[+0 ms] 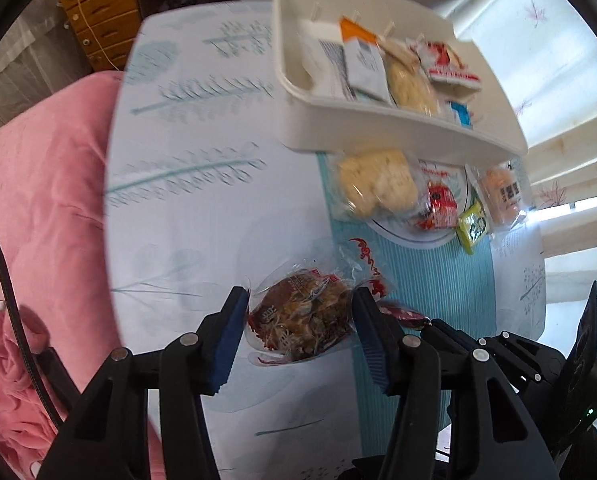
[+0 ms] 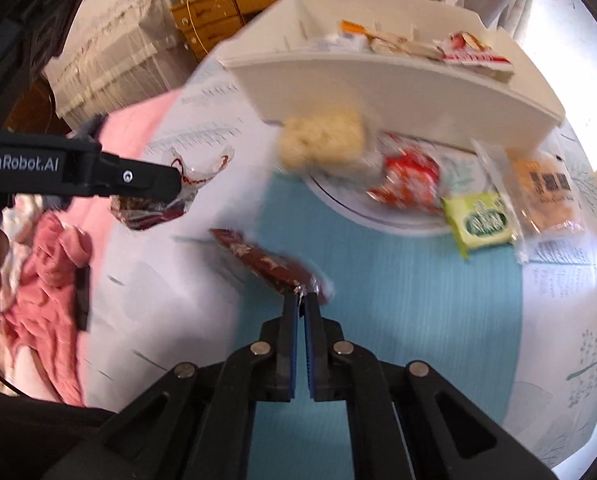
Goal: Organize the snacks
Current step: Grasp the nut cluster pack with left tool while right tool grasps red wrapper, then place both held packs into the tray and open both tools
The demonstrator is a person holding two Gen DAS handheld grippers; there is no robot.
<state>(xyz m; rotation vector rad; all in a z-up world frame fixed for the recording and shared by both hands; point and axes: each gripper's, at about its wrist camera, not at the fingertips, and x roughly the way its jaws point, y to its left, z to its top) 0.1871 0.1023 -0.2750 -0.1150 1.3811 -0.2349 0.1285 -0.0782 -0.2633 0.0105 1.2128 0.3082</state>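
— What does your left claw (image 1: 298,312) have?
— A clear-wrapped brown snack (image 1: 298,320), clamped between its pads above the counter (image 1: 186,208).
— And the right?
— My right claw (image 2: 301,300) pinches the end of a dark red bar (image 2: 266,264), also off the counter. Other snacks lie beside the white bin (image 2: 378,88).

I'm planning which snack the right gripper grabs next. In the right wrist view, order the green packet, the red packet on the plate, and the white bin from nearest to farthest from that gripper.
From the right gripper:
1. Green packet, ahead to the right, by the plate's edge.
2. Red packet, on the plate, ahead.
3. White bin, behind the plate, farthest.
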